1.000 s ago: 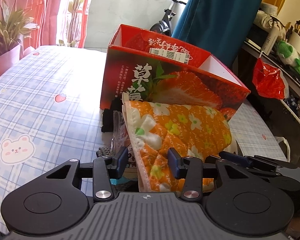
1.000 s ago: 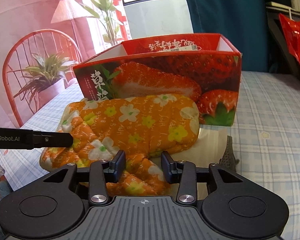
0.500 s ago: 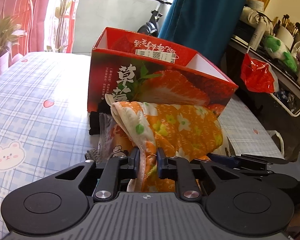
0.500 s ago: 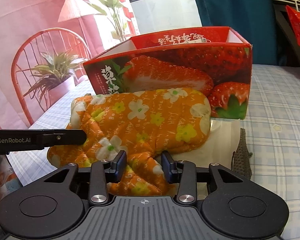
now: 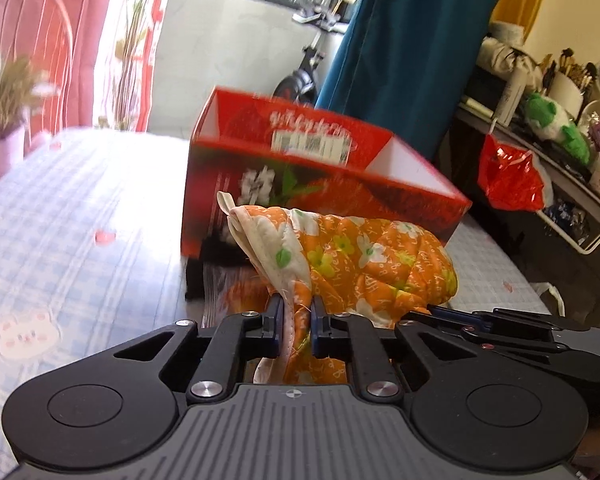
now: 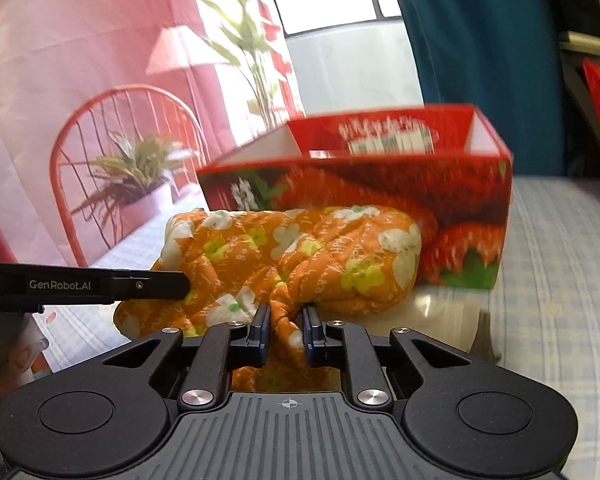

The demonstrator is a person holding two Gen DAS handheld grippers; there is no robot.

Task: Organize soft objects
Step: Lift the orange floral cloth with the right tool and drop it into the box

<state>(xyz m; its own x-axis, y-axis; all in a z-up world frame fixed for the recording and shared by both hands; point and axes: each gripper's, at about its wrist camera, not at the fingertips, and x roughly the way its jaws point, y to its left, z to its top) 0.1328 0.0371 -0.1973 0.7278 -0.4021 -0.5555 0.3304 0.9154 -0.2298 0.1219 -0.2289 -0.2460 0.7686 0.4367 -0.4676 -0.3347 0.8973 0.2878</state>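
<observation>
Quilted orange floral mitt [image 5: 364,256], soft, light and floppy, likely to sag between holds; lifted just above the counter [image 5: 60,216], in front of the red strawberry box [image 5: 324,184]. Pinched at its white-edged cuff by the left gripper [image 5: 294,320] and at a bunched fold by the right gripper [image 6: 285,330], both closed on fabric. Best held at thick seams, since thin folds may slip.

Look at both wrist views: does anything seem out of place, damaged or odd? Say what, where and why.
Nothing looks damaged or spilled. The orange floral quilted cloth is bunched in front of the strawberry box, not in it, pinched by the left gripper and right gripper.
</observation>
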